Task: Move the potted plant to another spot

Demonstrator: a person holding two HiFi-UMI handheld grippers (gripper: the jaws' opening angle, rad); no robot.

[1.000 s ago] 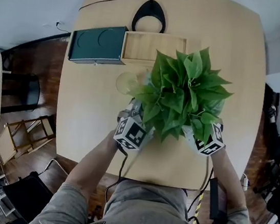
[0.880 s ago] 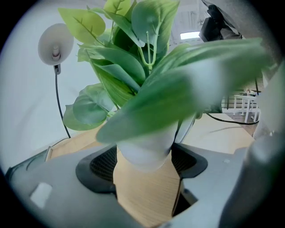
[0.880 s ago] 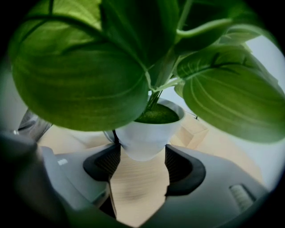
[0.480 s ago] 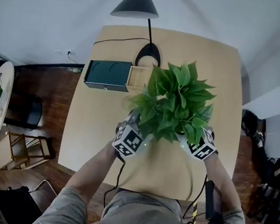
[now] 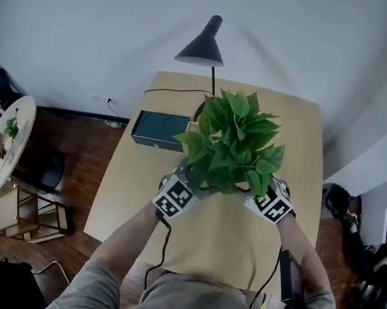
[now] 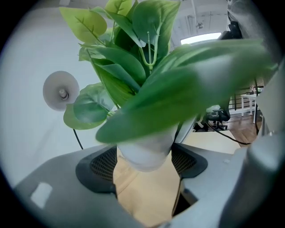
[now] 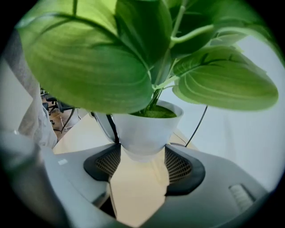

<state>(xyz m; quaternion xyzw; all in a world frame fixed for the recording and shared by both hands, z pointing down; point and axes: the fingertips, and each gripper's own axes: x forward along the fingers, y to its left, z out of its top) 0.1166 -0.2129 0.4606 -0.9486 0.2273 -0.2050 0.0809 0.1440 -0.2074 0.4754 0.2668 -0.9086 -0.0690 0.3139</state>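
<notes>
**Head view.** The left claw [image 5: 186,186] and the right claw [image 5: 266,196] stand on opposite sides of the green broad-leaved potted plant [image 5: 232,143]. The plant sits directly between the two claws. Its foliage spreads over both claw tips and hides the pot from this view. The light wooden square table [image 5: 224,240] lies below both claws. A dark green rectangular box [image 5: 160,130] rests on the table ahead of the left claw. A black cone-shaded desk lamp [image 5: 203,44] rises beyond the plant. A round white side table [image 5: 6,138] stands on the floor, well to the outside of the left claw.

**Left gripper view.** The left claw pinches the white tapered pot [image 6: 144,153]. Its jaws are set apart by the pot's width, and each black mesh pad [image 6: 101,165] presses a side of the pot near the base. The pot base hangs clear, with wooden tabletop showing below it between the jaws. Leaves fill the area above the jaws, and one leaf lies blurred close to the lens. The lamp shade shows from underneath, up and to the left of the jaws.

**Right gripper view.** The right claw pinches the same pot from the opposite side. Its pads bear on the lower wall of the pot, one on each side. The tabletop is visible under the pot base. Large leaves spread above the jaws.
</notes>
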